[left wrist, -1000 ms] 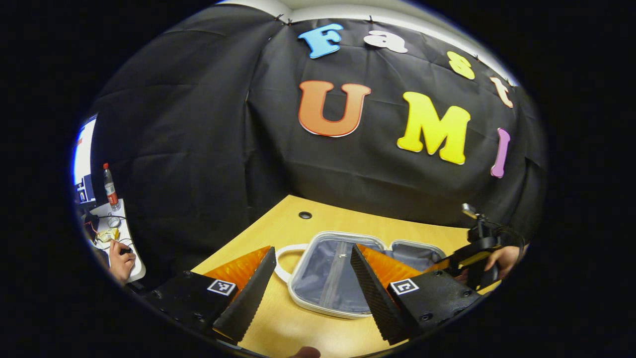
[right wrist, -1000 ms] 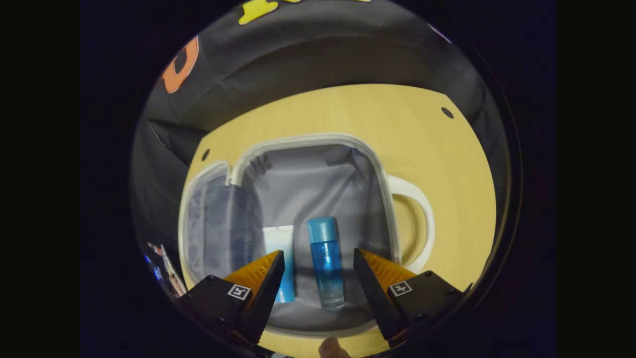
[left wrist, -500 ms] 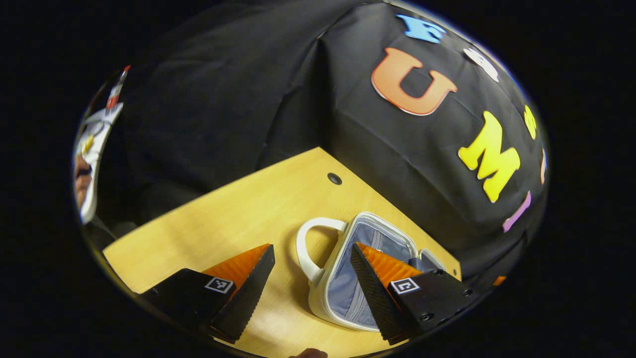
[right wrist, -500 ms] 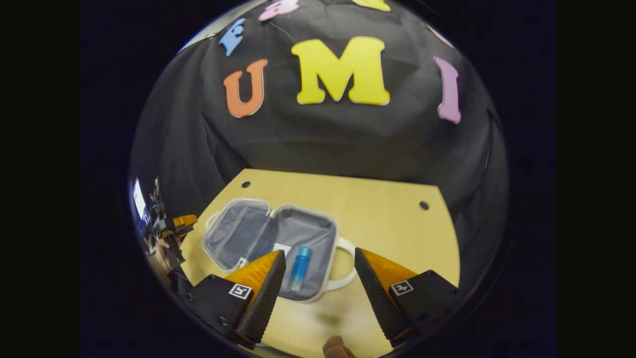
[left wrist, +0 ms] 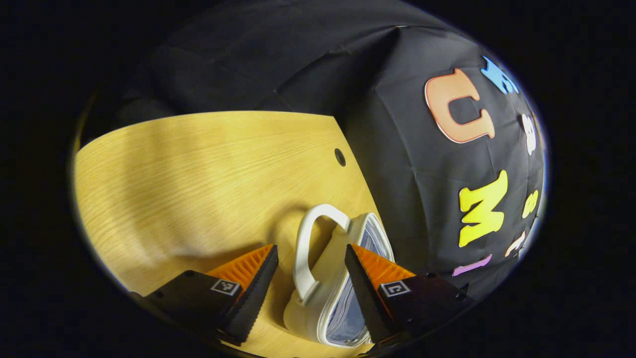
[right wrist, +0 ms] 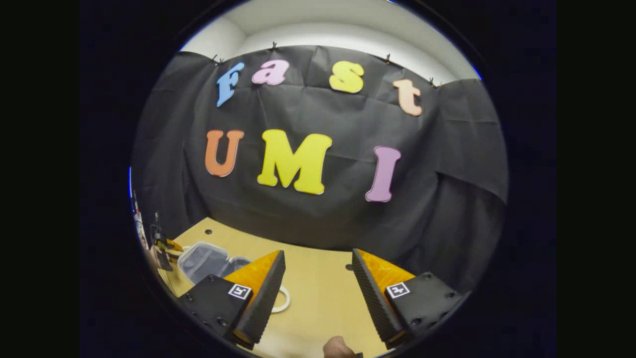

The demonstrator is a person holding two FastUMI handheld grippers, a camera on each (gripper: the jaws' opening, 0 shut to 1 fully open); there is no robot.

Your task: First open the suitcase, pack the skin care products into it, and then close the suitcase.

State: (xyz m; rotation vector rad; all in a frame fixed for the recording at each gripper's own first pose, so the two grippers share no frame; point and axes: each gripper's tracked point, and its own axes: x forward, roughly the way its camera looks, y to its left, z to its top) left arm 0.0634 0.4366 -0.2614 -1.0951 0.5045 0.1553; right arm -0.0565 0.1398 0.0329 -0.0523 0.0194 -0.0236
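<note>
In the left gripper view, the white suitcase lies on the wooden table, its grey lining seen from the side. Its white handle arches up between the fingers of my left gripper, which is open and touches neither side of it. In the right gripper view, the open suitcase lies far off at the lower left, a white handle loop poking out beside my finger. My right gripper is open and empty above the table. My left gripper is at the suitcase's far left edge.
The black cloth wall closes the table's back and sides. Cable holes sit near the back corners. Bare tabletop stretches ahead of the right gripper. A fingertip shows at the bottom edge.
My left gripper swung round and dropped until the handle stood between its fingers. My right gripper drew up and back from the suitcase, leaving the blue bottle and tube inside.
</note>
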